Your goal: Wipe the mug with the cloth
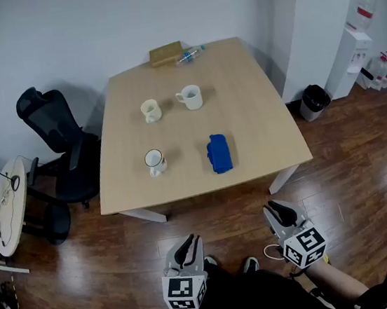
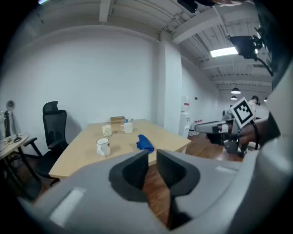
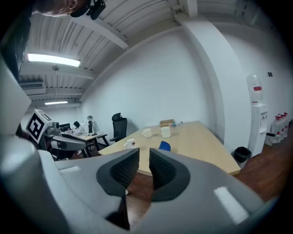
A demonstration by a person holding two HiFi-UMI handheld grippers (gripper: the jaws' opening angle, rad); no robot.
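The table [image 1: 261, 127] is standing well ahead of the person. The step in hand is looking like the approach, since both grippers are hanging short of its near edge and will need carrying forward over it. The left gripper [image 1: 186, 244] is holding its jaws clenched together on nothing. The right gripper [image 1: 276, 210] is likewise pinching to a thin slit with nothing between, so each will need opening before it reaches anything.

The blue cloth [image 1: 219, 153] is lying bunched toward the near edge, right of the middle. The right gripper is looking best placed to take it, ideally by a raised fold rather than by scraping the tabletop.

3 mugs are sitting on the table. The dark-rimmed mug [image 1: 155, 162] is lying toward the near edge, left of the cloth and apart from it. A cream mug [image 1: 150, 110] and a white mug [image 1: 190, 97] are sitting farther back. The nearest is probably the one to wipe. The left gripper should be steadying it, since an unsupported mug is likely to slide or tip.
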